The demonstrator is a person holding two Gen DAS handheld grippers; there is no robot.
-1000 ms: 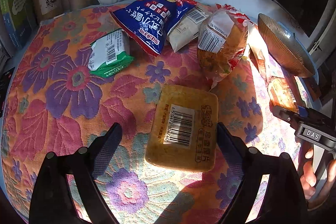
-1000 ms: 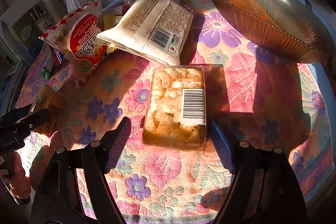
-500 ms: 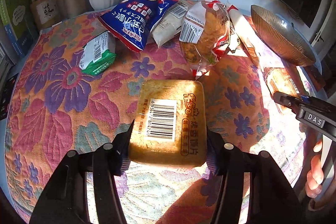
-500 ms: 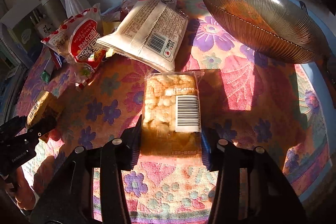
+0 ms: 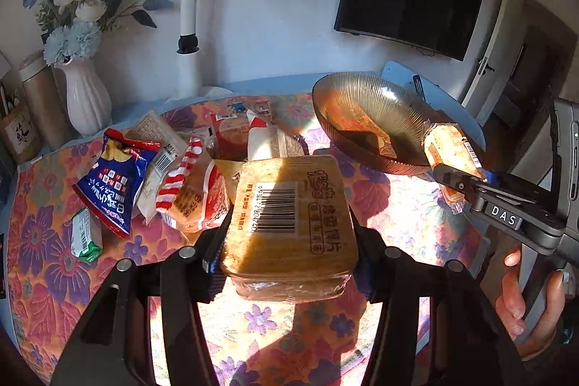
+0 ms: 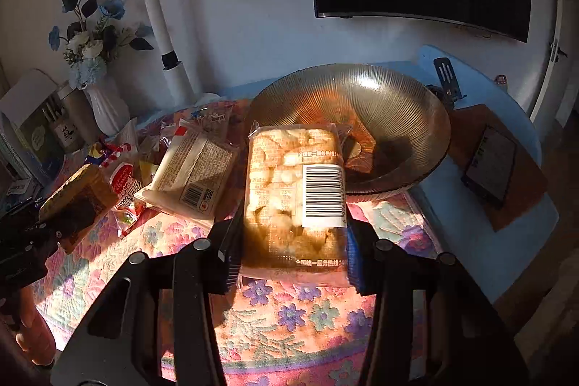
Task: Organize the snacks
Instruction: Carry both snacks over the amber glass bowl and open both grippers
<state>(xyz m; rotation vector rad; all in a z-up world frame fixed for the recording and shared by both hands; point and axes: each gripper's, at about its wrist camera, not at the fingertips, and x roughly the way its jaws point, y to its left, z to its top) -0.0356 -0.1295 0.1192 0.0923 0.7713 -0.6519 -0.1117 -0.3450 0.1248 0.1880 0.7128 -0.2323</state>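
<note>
Since each pack is clamped by its long sides and raised off the flowered cloth [image 6: 289, 324], the left gripper [image 5: 286, 241] with its toast pack [image 5: 289, 223] and the right gripper [image 6: 289, 237] with its pastry pack [image 6: 293, 198] look bound for the ribbed glass bowl [image 6: 398, 111].

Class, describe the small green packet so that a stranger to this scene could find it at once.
Start at the white vase at the table's back left, then come forward past the blue chip bag. Just beyond it on the floral cloth lies the green packet, alone, smallest, and the only green wrapper.
</note>
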